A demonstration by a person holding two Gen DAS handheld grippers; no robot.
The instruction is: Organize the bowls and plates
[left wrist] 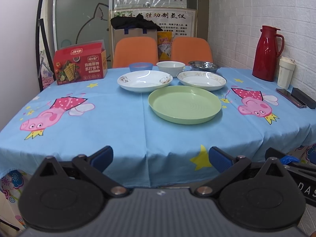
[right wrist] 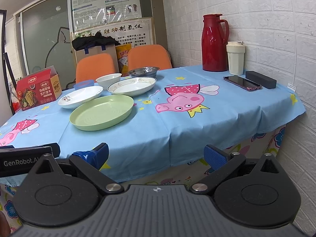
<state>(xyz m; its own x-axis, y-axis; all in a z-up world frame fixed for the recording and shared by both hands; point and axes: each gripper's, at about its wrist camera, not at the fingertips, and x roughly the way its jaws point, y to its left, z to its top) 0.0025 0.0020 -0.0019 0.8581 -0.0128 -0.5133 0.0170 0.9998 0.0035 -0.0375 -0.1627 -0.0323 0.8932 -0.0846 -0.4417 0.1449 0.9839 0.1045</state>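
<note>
A green plate [left wrist: 184,103] [right wrist: 101,112] lies nearest on the blue tablecloth. Behind it lie two white patterned plates, one left [left wrist: 144,80] [right wrist: 81,96] and one right [left wrist: 201,80] [right wrist: 132,86]. Further back stand a blue bowl [left wrist: 140,66] [right wrist: 84,84], a white bowl [left wrist: 170,67] [right wrist: 109,80] and a steel bowl [left wrist: 204,66] [right wrist: 143,71]. My left gripper [left wrist: 161,159] is open and empty at the table's near edge. My right gripper [right wrist: 157,157] is open and empty, to the right of it.
A red cracker box [left wrist: 80,66] [right wrist: 37,89] stands at the back left. A red thermos [left wrist: 266,53] [right wrist: 214,42], a cream cup [right wrist: 235,58], a phone [right wrist: 242,83] and a black case [right wrist: 260,79] sit by the brick wall. Two orange chairs [left wrist: 136,50] stand behind the table.
</note>
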